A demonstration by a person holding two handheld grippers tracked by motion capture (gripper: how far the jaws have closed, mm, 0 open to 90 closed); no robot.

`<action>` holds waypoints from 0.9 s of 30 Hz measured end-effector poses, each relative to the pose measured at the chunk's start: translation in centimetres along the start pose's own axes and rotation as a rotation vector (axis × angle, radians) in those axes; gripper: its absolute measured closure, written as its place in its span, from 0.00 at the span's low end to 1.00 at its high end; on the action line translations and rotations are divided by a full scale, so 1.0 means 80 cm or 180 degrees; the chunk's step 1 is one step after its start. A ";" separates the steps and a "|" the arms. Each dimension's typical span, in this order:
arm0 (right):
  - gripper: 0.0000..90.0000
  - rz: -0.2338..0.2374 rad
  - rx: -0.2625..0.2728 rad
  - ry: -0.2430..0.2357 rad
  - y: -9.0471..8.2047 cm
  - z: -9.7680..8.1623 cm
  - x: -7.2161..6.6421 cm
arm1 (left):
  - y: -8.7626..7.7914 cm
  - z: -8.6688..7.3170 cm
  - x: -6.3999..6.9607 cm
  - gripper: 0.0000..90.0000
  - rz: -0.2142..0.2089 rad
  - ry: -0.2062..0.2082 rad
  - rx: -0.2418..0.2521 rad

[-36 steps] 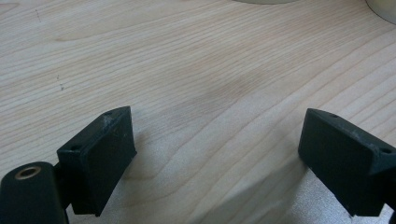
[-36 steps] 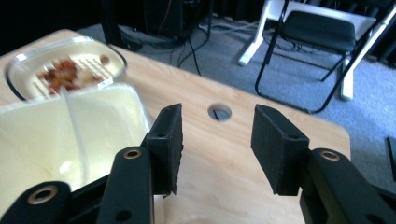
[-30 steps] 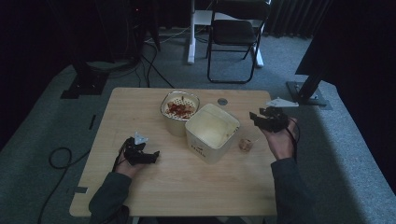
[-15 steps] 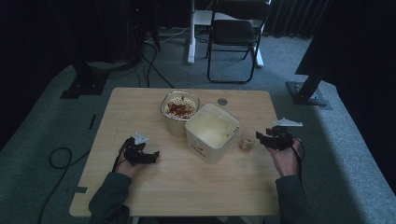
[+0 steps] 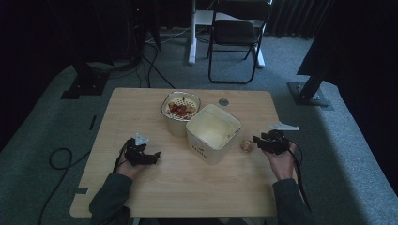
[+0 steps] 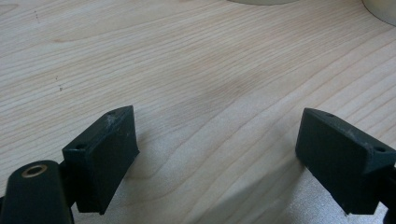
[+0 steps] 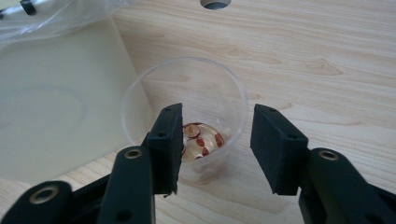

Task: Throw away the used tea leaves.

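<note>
Lowered since earlier, right claw (image 7: 215,144) has been narrowing, jaws flanking, not pinching, cup (image 7: 187,109). Upright, mouth skyward, clear with red-spotted bits, it stands on worktop (image 5: 141,108) right of tub (image 5: 213,133). Left claw (image 6: 215,158) gapes, holding nothing.

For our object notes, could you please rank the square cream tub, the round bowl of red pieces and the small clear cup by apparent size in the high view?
1. Square cream tub
2. Round bowl
3. Small clear cup, clearly the smallest
</note>
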State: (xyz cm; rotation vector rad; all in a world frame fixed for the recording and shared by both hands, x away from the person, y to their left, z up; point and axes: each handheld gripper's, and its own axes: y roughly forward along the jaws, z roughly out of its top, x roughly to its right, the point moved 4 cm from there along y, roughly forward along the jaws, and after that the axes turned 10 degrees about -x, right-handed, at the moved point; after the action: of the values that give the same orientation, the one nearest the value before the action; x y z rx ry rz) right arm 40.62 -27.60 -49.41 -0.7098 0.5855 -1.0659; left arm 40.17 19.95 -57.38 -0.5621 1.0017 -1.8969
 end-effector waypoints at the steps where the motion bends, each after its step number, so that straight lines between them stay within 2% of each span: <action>1: 0.61 -0.0013 -0.0007 0.0007 0.000 0.000 0.001 | 0.000 0.000 0.000 0.14 0.0000 0.0001 0.0000; 6: 0.77 0.0026 -0.0034 0.0109 0.008 0.006 0.007 | 0.000 0.000 0.000 0.15 -0.0003 0.0005 0.0009; 10: 0.92 0.0025 -0.0085 0.0189 0.017 0.012 0.014 | -0.002 0.000 0.003 0.21 -0.0036 0.0044 0.0017; 12: 0.93 0.0041 -0.0085 0.0238 0.018 0.015 0.015 | -0.003 0.001 0.007 0.25 -0.0045 0.0103 0.0026; 15: 0.94 0.0074 -0.0060 0.0231 0.016 0.019 0.013 | -0.006 0.004 0.012 0.25 -0.0072 0.0154 0.0065; 18: 0.95 0.0057 -0.0034 0.0234 0.011 0.025 0.013 | -0.015 0.013 0.017 0.25 -0.0176 0.0128 0.0206; 22: 0.95 0.0014 0.0013 0.0240 -0.002 0.038 0.018 | -0.034 0.036 0.027 0.25 -0.0309 0.0206 0.0431; 27: 0.95 -0.0025 0.0171 0.0211 -0.036 0.075 0.021 | -0.054 0.072 0.037 0.24 -0.0250 0.0395 0.0652</action>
State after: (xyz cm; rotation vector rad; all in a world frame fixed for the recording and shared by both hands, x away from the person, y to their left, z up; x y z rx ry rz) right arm 43.97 -28.63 -43.48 -0.6322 0.6091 -1.1119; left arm 40.62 16.15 -50.56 -0.3727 0.8601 -2.0957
